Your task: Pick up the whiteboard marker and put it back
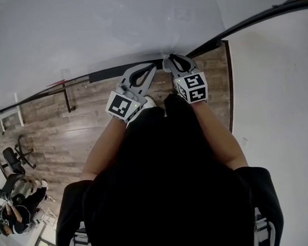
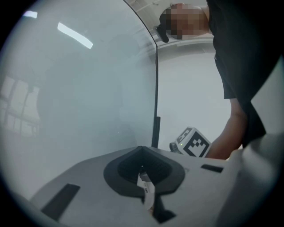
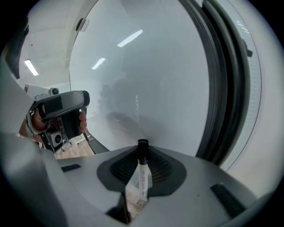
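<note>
Our right gripper's [image 1: 173, 63] jaws pinch the whiteboard marker [image 3: 142, 173], and our left gripper's [image 1: 144, 70] a white strip [image 2: 145, 188]. We should lay the marker flat along the tray [image 1: 111, 74] before letting go.

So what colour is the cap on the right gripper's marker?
Black marker cap; clearest in the right gripper view.

The whiteboard marker [image 3: 142, 174] is white-barrelled with a black cap, the right gripper [image 3: 142, 150] and left gripper [image 2: 142, 151] are grey with ribbed black pads [image 3: 162, 170] (each cube [image 1: 195, 87] bears black-and-white squares), the whiteboard [image 3: 146, 66] is pale grey and the floor [image 1: 57, 134] brown wood-grain planks.
</note>
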Available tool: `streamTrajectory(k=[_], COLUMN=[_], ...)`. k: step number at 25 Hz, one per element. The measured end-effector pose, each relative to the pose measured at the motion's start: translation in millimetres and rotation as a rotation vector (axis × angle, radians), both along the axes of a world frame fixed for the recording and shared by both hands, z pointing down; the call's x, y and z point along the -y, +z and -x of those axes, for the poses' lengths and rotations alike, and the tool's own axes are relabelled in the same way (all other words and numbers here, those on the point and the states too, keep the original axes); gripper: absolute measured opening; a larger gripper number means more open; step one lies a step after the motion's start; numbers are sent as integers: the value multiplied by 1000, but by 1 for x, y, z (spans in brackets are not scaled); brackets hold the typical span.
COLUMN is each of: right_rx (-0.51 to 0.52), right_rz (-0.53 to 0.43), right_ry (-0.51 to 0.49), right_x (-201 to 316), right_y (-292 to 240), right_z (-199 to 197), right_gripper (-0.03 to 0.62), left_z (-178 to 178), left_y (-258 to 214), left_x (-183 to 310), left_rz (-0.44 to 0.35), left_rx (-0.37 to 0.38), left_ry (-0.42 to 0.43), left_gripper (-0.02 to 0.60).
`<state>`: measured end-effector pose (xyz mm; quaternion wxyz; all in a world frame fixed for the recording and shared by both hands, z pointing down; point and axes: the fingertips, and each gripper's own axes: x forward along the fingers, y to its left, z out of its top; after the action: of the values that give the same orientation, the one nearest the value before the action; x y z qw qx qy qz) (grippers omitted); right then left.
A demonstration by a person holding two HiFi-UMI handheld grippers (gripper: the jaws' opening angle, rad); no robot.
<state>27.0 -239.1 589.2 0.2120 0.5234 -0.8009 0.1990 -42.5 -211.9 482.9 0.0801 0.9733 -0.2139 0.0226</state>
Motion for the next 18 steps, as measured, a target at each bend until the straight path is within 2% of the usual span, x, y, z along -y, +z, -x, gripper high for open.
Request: streamTrajectory(k=[9, 18], right_rx=[19, 39], right_rz=[-64, -150], right_ry=[-26, -44], right_x=[-5, -12], right_y=[-27, -80], right_z=[12, 17], right_gripper=[63, 63], left_z=[15, 25], left_y=[-14, -43], left_x=[-5, -4], left_rz=[-29, -59], left_rx=[5, -4], left_ry=[-4, -24], left_gripper=[4, 5])
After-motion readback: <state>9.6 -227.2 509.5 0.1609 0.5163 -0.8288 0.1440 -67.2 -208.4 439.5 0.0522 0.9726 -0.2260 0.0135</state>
